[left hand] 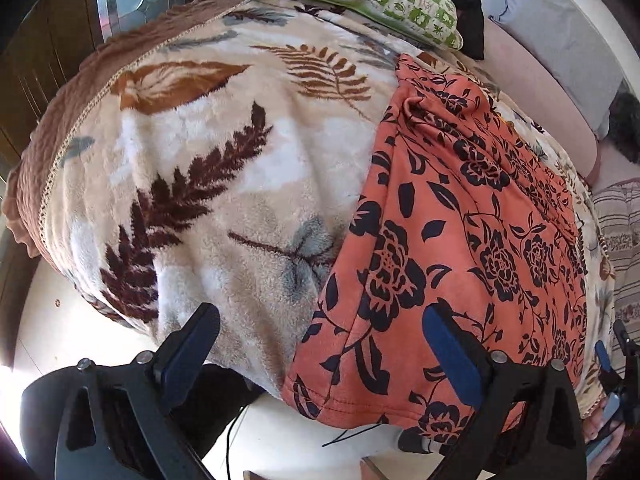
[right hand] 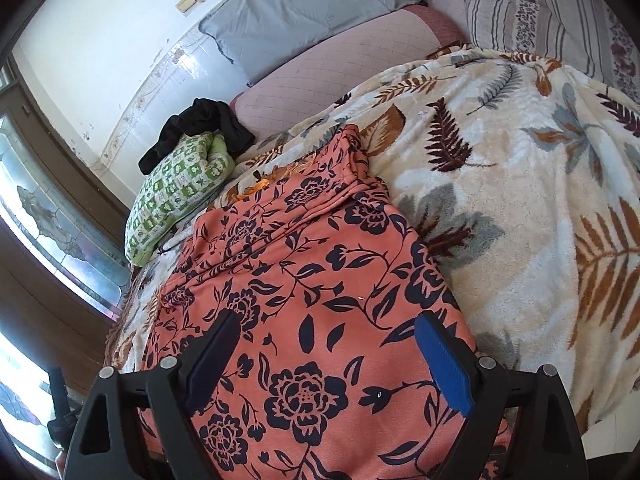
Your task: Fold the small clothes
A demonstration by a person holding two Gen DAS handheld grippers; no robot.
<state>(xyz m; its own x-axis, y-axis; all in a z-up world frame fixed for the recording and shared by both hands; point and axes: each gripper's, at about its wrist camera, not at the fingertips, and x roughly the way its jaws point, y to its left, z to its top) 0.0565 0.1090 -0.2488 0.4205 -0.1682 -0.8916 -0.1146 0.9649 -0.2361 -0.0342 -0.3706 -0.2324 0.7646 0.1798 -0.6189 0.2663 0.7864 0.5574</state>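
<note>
1. While the left gripper [left hand: 320, 352] hovers spread wide and empty, the orange garment [left hand: 452, 248] lies flat on the blanket [left hand: 224, 168] at its two o'clock.
2. Take the near hem corner, pinching one layer only.
3. At right, the right gripper [right hand: 326, 356] hangs agape over the cloth's middle; shift toward five o'clock for the other corner.

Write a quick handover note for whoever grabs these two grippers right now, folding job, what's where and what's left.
Left gripper: open, holding nothing, at the near left corner of the orange floral garment.
Right gripper: open, holding nothing, over the garment's near end.
The garment lies lengthwise on the leaf-print blanket, near hem draping over the bed edge, far end bunched in creases.
A green patterned cloth and a black garment sit at the far end.
Done: garment seems laid out. Left: the folding itself.
</note>
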